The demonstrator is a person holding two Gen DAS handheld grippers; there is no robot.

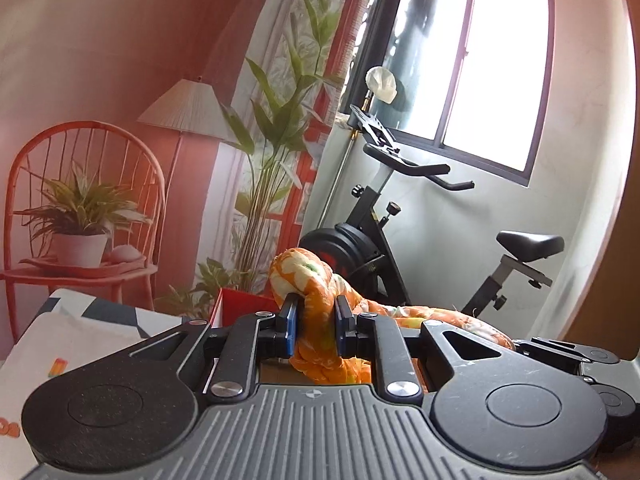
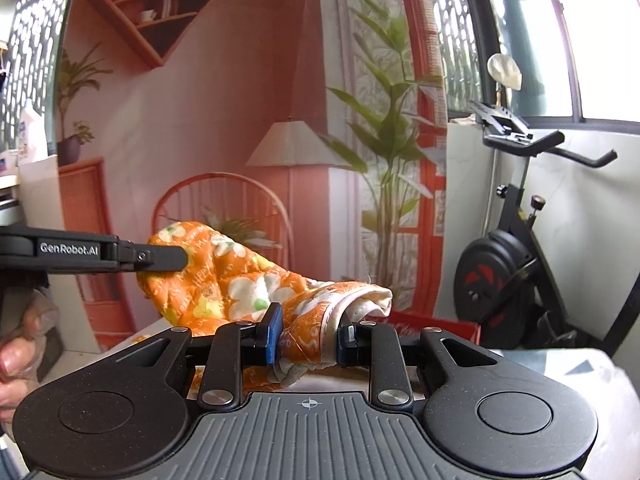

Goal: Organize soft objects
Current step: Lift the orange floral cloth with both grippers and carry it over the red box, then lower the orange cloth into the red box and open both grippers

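An orange quilted cloth with white and green flowers (image 1: 316, 284) is held up in the air between both grippers. My left gripper (image 1: 316, 320) is shut on one bunched end of it. My right gripper (image 2: 310, 338) is shut on the other end, where a white lining shows (image 2: 372, 300). In the right wrist view the cloth (image 2: 224, 276) stretches left to the left gripper's arm (image 2: 120, 256), which enters from the left edge. In the left wrist view the cloth trails right toward the right gripper's body (image 1: 572, 354).
A red box (image 1: 240, 304) stands below and behind the cloth, also in the right wrist view (image 2: 436, 326). A white and grey patterned surface (image 1: 60, 336) lies at lower left. A black exercise bike (image 1: 400, 248) stands by the window. A printed backdrop with chair, lamp and plants hangs behind.
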